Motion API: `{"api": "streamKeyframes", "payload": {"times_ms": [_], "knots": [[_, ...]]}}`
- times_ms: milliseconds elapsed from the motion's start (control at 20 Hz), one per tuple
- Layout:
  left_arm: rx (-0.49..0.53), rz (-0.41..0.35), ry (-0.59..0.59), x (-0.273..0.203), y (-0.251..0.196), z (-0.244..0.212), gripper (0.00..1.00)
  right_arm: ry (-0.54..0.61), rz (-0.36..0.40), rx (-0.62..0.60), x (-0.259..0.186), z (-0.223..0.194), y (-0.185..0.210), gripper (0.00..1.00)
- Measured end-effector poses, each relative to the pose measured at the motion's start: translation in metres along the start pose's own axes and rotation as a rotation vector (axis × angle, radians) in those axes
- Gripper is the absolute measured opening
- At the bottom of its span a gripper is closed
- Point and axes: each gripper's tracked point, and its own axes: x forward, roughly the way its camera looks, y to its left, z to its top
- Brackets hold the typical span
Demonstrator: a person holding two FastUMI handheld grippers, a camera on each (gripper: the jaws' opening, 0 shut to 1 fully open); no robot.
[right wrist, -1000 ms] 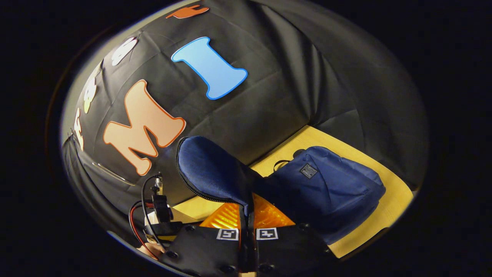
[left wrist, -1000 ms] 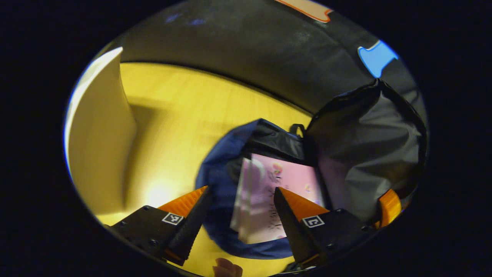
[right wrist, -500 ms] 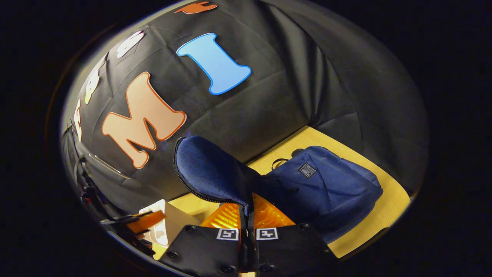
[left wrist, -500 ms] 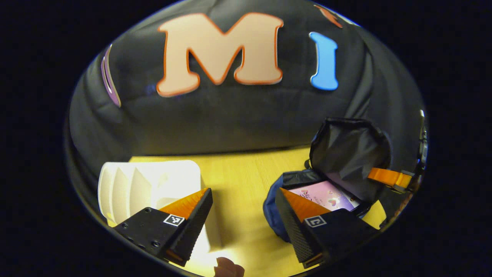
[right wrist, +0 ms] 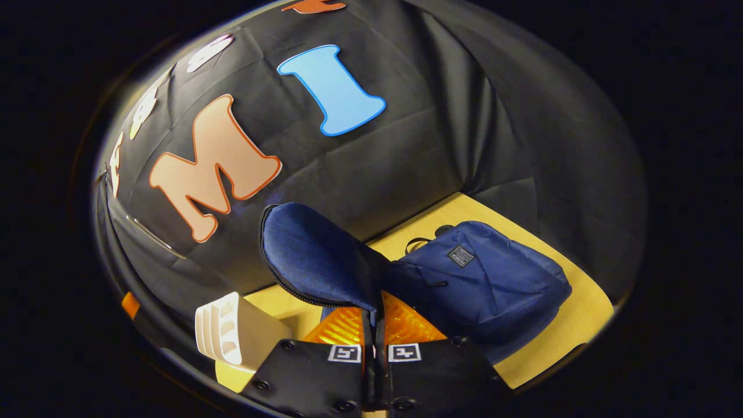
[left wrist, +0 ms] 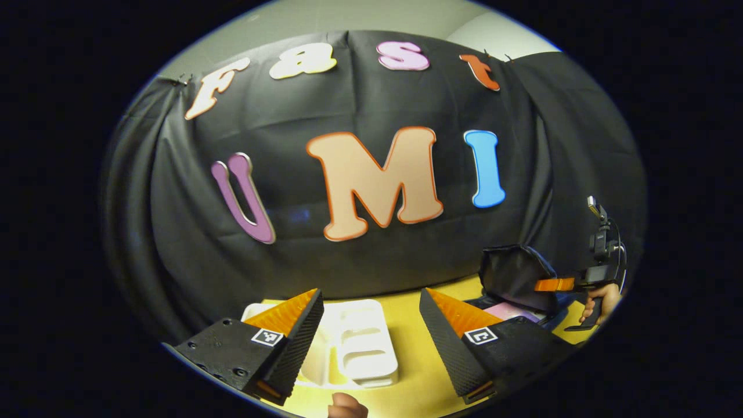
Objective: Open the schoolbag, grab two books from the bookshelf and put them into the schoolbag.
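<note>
A: Left gripper view first. What is getting cut off?

B: The left gripper is hovering with its fingers well apart and nothing between them, above the yellow table. Its near finger bodies are covering parts of the white bookshelf, so only some of its dividers are showing. At the far right the schoolbag is mostly hiding behind the right-hand finger; its dark-lined flap is standing up, and a sliver of a pink book is peeking out under it.

A: Is the second book showing?

B: I cannot tell; that opening is too small and too covered.

A: Who is holding the flap?

B: The right gripper, seen far off with a hand gripping its handle. A fingertip is also poking in at the bottom edge.

A: And in the right gripper view?

B: The right gripper is pinching the blue flap's zipped edge, fingers pressed together on it, lifting it over the schoolbag, which is lying on the table. The flap is blocking any look inside. The bookshelf is sitting at lower left, partly cut off.

A: Any readable writing?

B: A small grey label is sitting on the bag's front, but its print is too small to read.
</note>
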Motion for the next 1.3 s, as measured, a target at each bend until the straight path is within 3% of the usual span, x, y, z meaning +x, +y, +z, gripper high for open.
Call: {"api": "streamKeyframes", "payload": {"times_ms": [100,150,300,550,650,700,950,1250,1300], "knots": [[0.006,0.006,-0.007,-0.016,0.002,0.002,1.0,-0.002,-0.011,-0.03,-0.002,-0.003,0.002,0.03],[0.004,0.001,-0.004,-0.02,0.002,0.002,0.96,-0.001,-0.017,-0.042,-0.001,-0.005,0.004,0.0],[-0.02,-0.024,0.008,-0.02,0.0,-0.002,1.0,0.026,-0.007,-0.027,-0.007,-0.012,0.015,0.04],[-0.045,-0.052,0.015,-0.025,0.0,-0.007,0.96,0.025,-0.029,-0.085,-0.016,-0.024,0.025,0.66],[-0.049,-0.049,0.006,-0.026,0.006,-0.003,1.0,0.008,-0.048,-0.135,-0.027,-0.027,0.025,0.92],[-0.054,-0.049,-0.002,-0.025,0.007,-0.002,1.0,-0.008,-0.05,-0.154,-0.033,-0.027,0.027,0.98],[-0.08,-0.051,0.0,-0.023,0.008,-0.007,0.97,-0.088,-0.022,-0.235,-0.065,-0.021,0.06,0.94],[-0.096,-0.057,-0.024,-0.022,0.012,0.003,0.97,-0.241,0.03,-0.309,-0.114,0.015,0.114,0.94],[-0.097,-0.055,-0.03,-0.022,0.014,0.005,0.97,-0.268,0.044,-0.322,-0.122,0.022,0.123,1.0]]}}
